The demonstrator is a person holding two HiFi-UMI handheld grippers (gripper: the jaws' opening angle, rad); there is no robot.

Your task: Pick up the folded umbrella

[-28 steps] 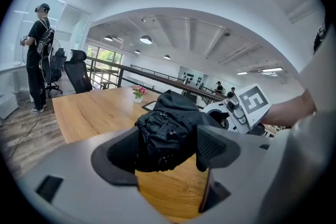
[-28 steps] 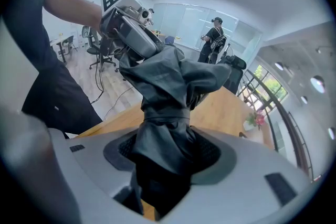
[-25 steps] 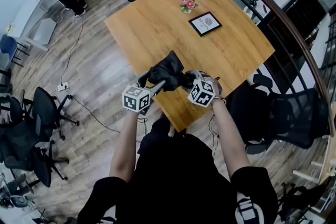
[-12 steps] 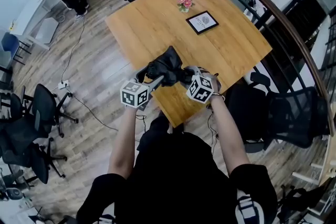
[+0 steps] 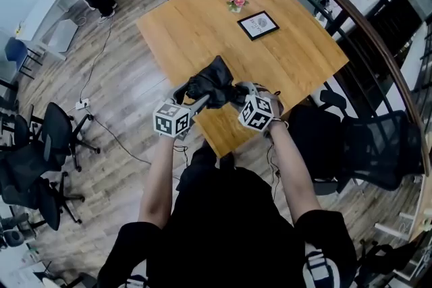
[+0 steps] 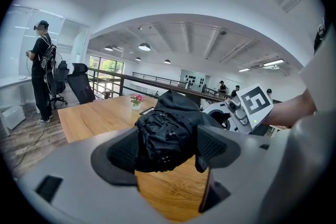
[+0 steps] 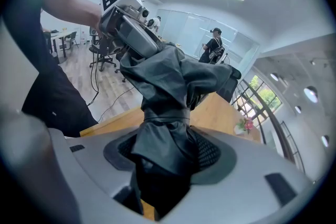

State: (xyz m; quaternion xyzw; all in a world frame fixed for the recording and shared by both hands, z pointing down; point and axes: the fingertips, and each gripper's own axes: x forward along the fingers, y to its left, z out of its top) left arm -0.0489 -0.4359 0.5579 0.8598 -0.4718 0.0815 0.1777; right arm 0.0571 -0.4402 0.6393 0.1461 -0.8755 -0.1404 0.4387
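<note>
Over wooden table [image 5: 202,23], near its front edge: lifting umbrella [image 5: 210,83], seemingly clear of the wood. Clenched on it with left gripper [image 6: 167,148] at one end, with right gripper [image 7: 167,160] round the strapped cloth. Pick-up probably nearly done. Next: raise level, grips firm, no pulling apart.

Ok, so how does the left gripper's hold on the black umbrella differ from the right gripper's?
The left gripper clamps the bunched, crumpled end of the folded umbrella. The right gripper clamps smoother fabric right beside the strap band. In the head view the left gripper reaches in from the left, the right gripper from the right. Both are shut on the umbrella, holding it above the table.
</note>
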